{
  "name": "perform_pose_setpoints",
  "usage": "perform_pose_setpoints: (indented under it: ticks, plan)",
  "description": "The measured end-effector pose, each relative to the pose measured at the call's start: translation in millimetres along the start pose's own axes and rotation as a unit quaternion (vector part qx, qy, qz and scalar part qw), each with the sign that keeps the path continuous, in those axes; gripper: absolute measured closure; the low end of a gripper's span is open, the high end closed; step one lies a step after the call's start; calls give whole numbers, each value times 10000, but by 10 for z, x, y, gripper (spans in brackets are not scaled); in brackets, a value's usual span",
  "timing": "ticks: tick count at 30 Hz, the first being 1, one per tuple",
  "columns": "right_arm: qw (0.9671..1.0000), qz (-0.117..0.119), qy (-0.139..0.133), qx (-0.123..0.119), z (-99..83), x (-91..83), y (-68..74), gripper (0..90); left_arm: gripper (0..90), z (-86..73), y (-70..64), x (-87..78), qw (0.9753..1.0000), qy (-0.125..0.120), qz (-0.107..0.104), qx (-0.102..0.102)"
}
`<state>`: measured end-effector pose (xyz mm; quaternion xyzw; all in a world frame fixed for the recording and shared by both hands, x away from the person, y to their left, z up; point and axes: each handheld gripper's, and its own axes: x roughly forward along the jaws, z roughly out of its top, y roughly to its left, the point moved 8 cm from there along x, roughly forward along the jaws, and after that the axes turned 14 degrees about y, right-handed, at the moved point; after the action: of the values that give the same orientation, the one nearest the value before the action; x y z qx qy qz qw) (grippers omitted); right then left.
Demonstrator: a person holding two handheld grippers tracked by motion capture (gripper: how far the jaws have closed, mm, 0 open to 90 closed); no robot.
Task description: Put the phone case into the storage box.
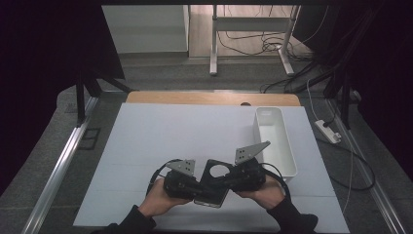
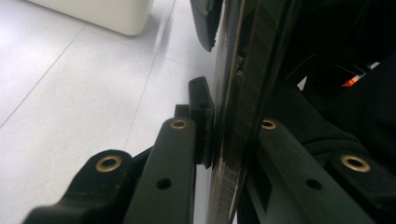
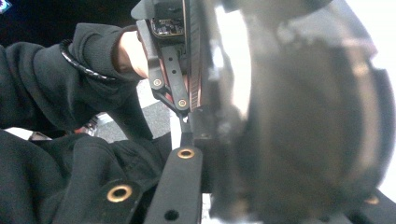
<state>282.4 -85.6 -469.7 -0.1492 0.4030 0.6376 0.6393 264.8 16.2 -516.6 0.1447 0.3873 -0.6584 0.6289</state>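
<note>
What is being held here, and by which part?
A flat black plate with a round hole, held between both tongs: the left tongs clamp its left edge, the right tongs its right edge, above the white table.

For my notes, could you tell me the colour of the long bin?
White; the bin shows best in the high view.

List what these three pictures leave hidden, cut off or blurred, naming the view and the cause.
1. High view: the flat black plate held between both grippers; its lower edge is covered by the hands.
2. Left gripper view: the plate's face, seen edge-on, cut off at top.
3. Right gripper view: the plate is too close and blurred.
4. High view: the white bin's floor, partly hidden by its walls.
</note>
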Motion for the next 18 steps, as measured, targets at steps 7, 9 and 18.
perform_pose_setpoints:
  ticks: [7, 9, 18]
  plan:
    - [9989, -449, -114, 85, 23, -21, -59, 614, 851, -31, 60, -23, 9991, 175, 337, -172]
    - [9976, -636, -174, 209, 30, -49, -102, 513, 851, -44, 82, -25, 9985, 206, 448, -254]
    - [9882, -1432, -314, 447, 33, -143, -246, 176, 850, -86, 163, -49, 9950, 247, 816, -517]
